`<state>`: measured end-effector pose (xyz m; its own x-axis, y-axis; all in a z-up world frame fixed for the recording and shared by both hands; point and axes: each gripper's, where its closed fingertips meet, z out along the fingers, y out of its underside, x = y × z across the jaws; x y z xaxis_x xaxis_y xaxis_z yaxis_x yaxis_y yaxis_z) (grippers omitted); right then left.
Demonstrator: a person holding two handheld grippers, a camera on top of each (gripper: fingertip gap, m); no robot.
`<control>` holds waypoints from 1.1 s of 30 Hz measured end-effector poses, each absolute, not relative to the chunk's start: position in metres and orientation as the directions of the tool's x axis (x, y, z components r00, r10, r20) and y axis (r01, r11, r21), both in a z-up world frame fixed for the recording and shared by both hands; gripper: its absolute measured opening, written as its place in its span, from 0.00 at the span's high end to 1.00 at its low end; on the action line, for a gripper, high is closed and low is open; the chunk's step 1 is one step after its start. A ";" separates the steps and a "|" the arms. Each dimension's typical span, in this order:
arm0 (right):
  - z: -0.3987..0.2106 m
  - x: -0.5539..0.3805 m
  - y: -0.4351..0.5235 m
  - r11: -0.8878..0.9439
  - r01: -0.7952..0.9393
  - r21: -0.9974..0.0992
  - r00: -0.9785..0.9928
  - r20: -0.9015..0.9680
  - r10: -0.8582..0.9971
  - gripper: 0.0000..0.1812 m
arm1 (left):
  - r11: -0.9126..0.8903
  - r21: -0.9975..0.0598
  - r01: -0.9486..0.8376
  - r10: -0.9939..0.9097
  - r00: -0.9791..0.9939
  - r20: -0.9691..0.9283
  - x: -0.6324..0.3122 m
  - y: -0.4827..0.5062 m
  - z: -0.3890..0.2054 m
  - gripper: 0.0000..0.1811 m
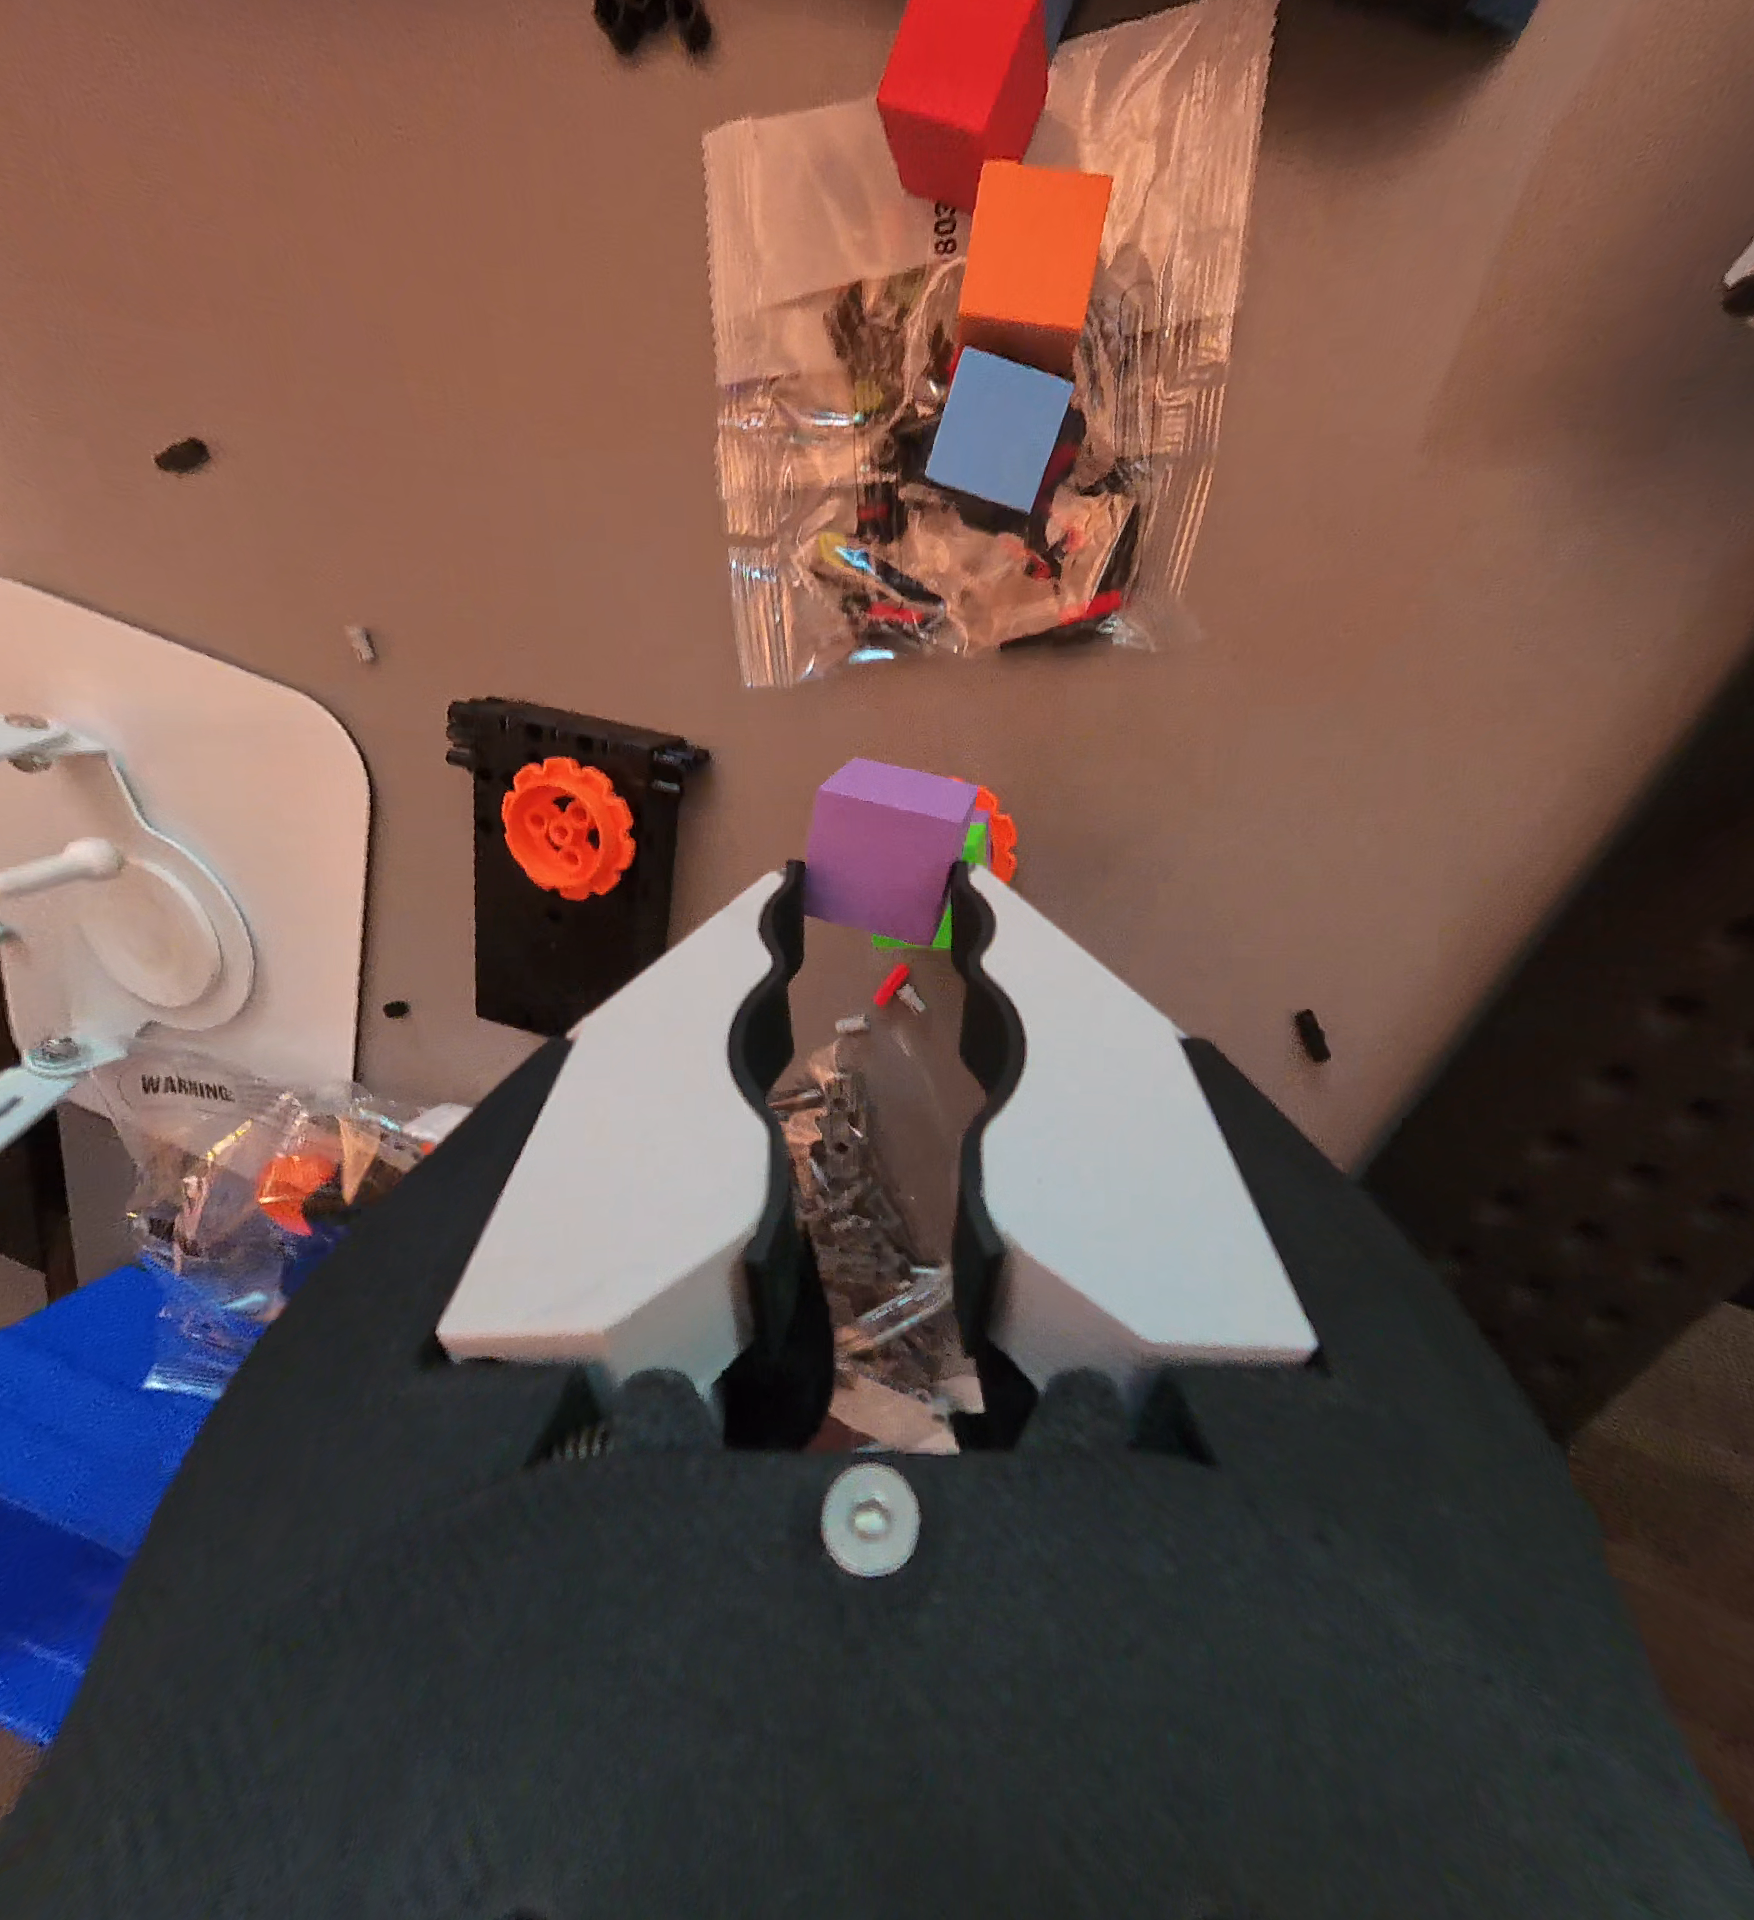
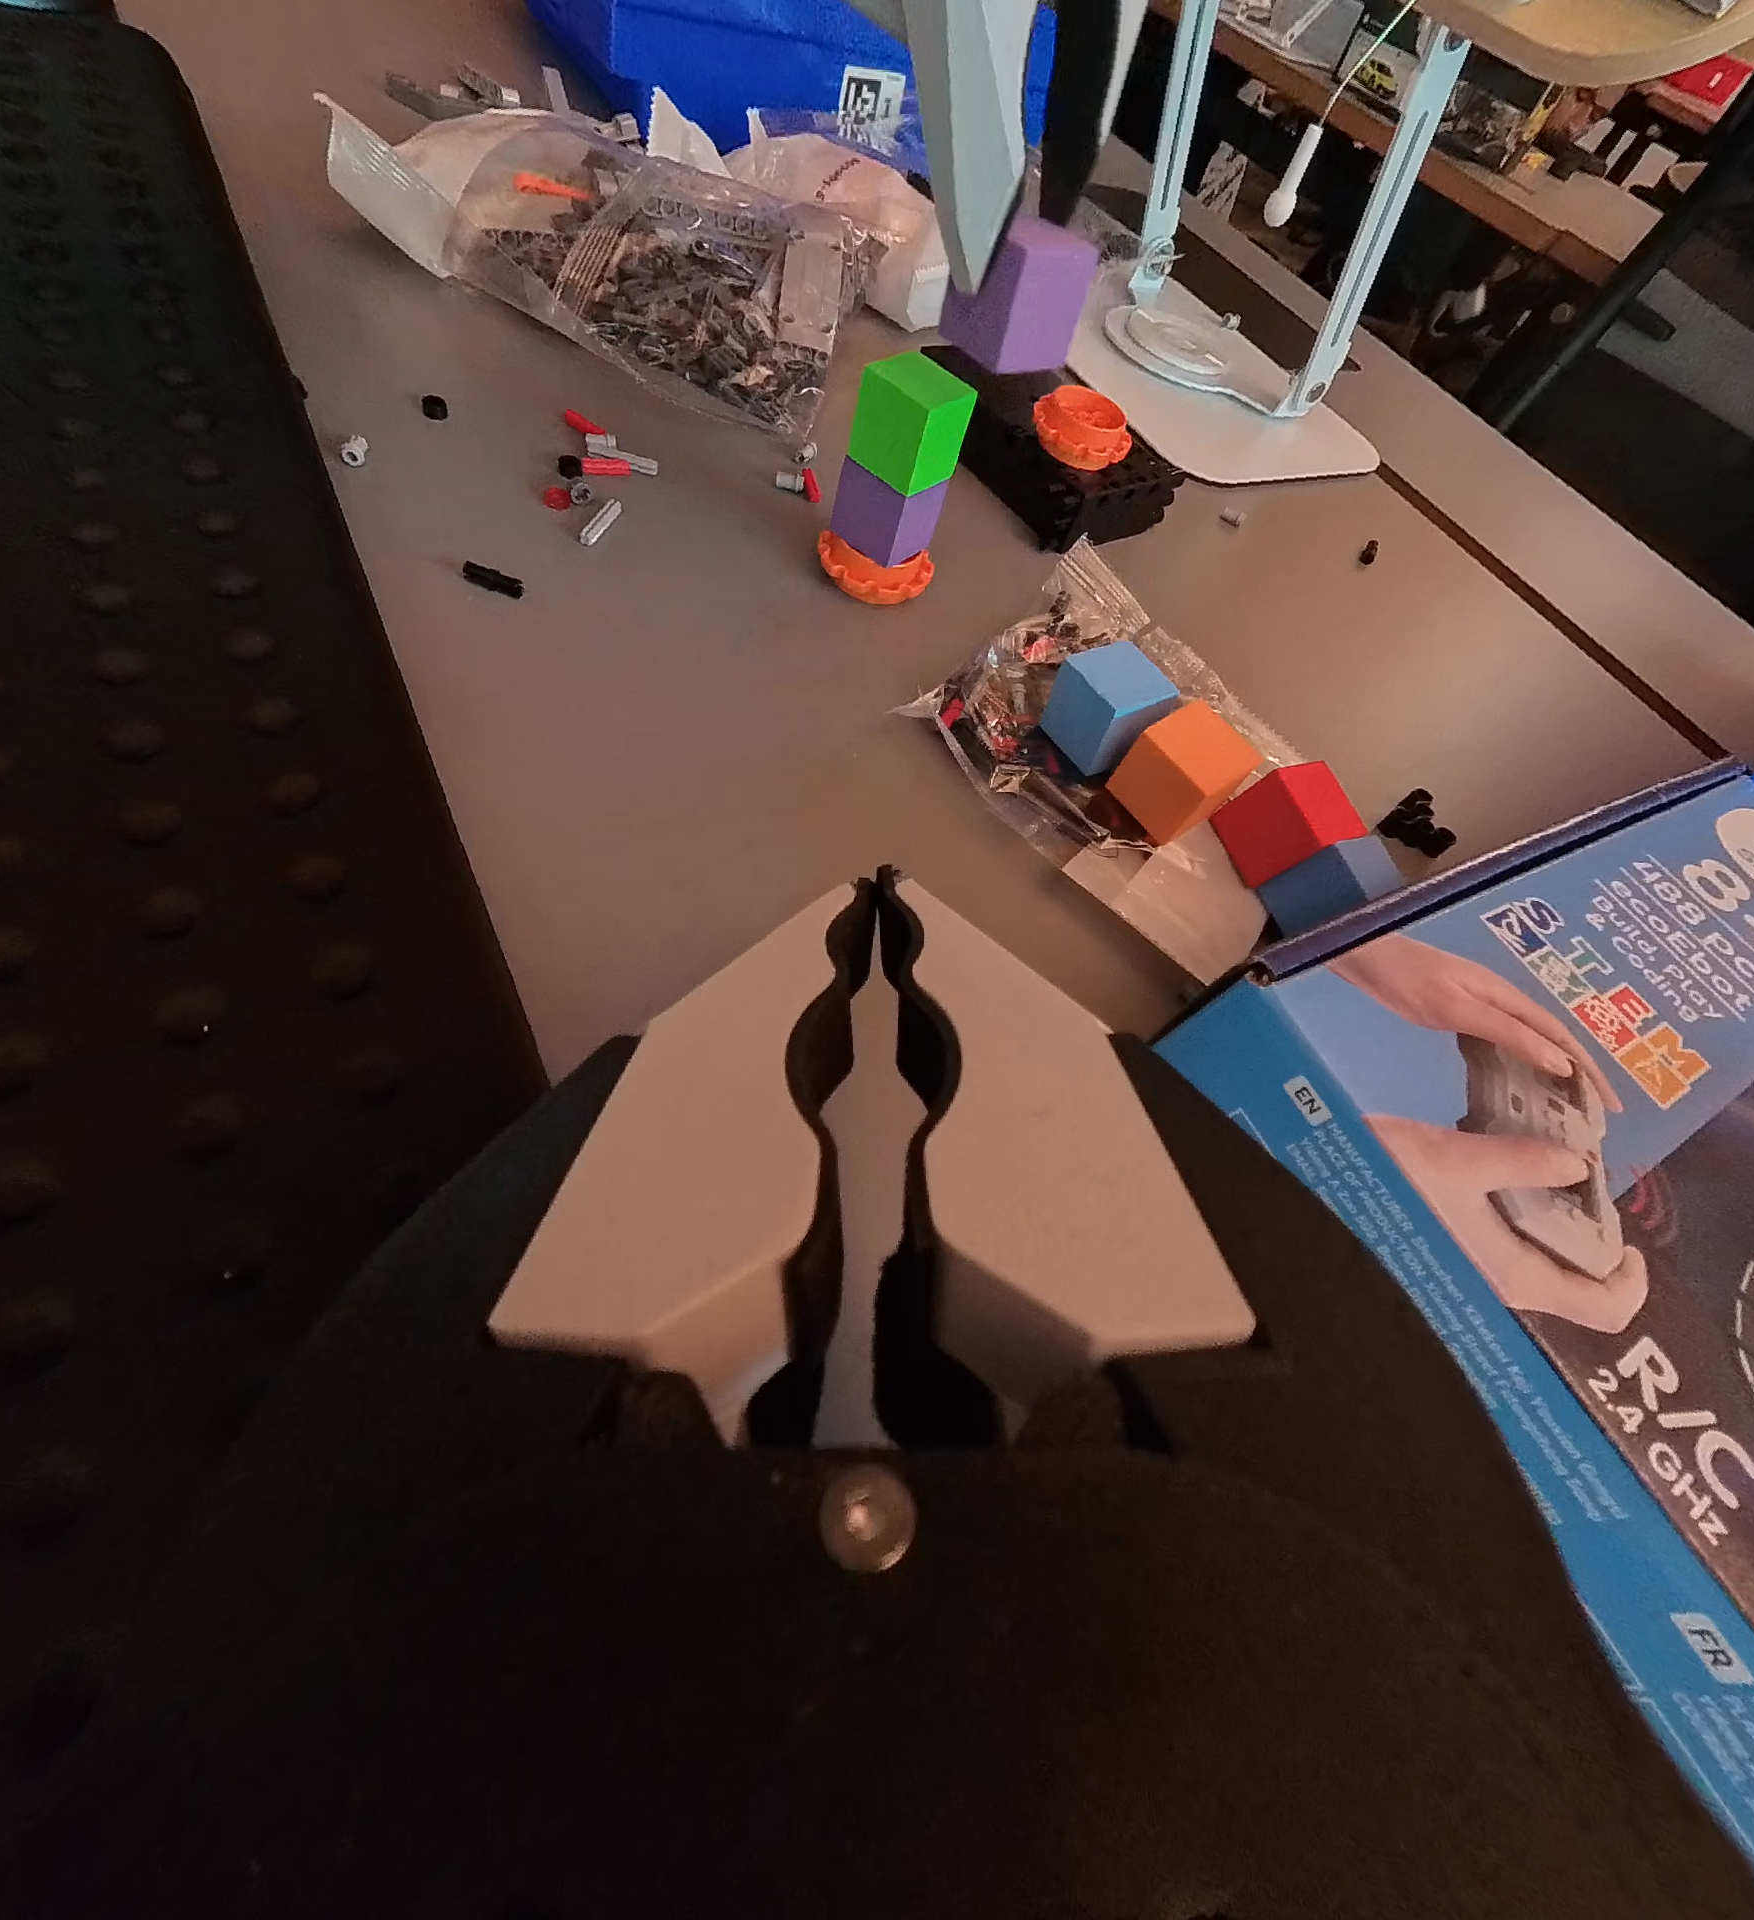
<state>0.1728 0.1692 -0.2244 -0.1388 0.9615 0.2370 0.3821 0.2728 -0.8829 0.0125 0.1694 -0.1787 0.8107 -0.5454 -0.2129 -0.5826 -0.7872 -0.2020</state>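
My left gripper [image 1: 878, 883] is shut on a purple cube [image 1: 888, 847] and holds it in the air. Just under and behind the cube show a green cube [image 1: 975, 844] and an orange wheel [image 1: 1000, 831]. In the right wrist view the left gripper [image 2: 1018, 244] comes down from above with the purple cube [image 2: 1018, 296], up and to the right of a stack: a green cube [image 2: 909, 421] on a second purple cube [image 2: 888, 514] on an orange wheel [image 2: 873, 569]. My right gripper [image 2: 878, 883] is shut and empty, low over the table, well short of the stack.
Light blue [image 2: 1107, 701], orange [image 2: 1179, 769] and red [image 2: 1288, 821] cubes lie on a plastic parts bag. A black plate with an orange wheel [image 2: 1081, 426], a white stand [image 2: 1257, 436], a bigger parts bag [image 2: 665, 270], loose pins, a printed blue box [image 2: 1538, 1143] and a black dotted mat [image 2: 125, 727] surround the stack. About 15 cm separates my left fingertips from my right. The orange wheel [image 1: 1000, 831] lies some 9 cm from my left tips, 15 cm from my right tips. The right camera catches it too, in the right wrist view [image 2: 856, 577].
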 end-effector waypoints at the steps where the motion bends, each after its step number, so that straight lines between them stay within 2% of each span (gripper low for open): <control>1: -0.225 0.173 0.169 0.274 0.383 -0.882 -0.139 0.238 0.961 1.00 | -0.796 -0.202 -0.571 -0.538 0.820 -0.198 0.011 0.166 -0.178 0.85; 11: -0.226 0.172 0.170 0.274 0.386 -0.881 -0.138 0.239 0.961 1.00 | -0.829 -0.139 -0.541 -0.516 0.837 -0.180 0.005 0.154 -0.193 0.85; 33: -0.224 0.173 0.169 0.276 0.378 -0.884 -0.138 0.241 0.961 1.00 | -0.892 -0.129 -0.434 -0.411 0.895 -0.172 0.004 0.155 -0.195 0.85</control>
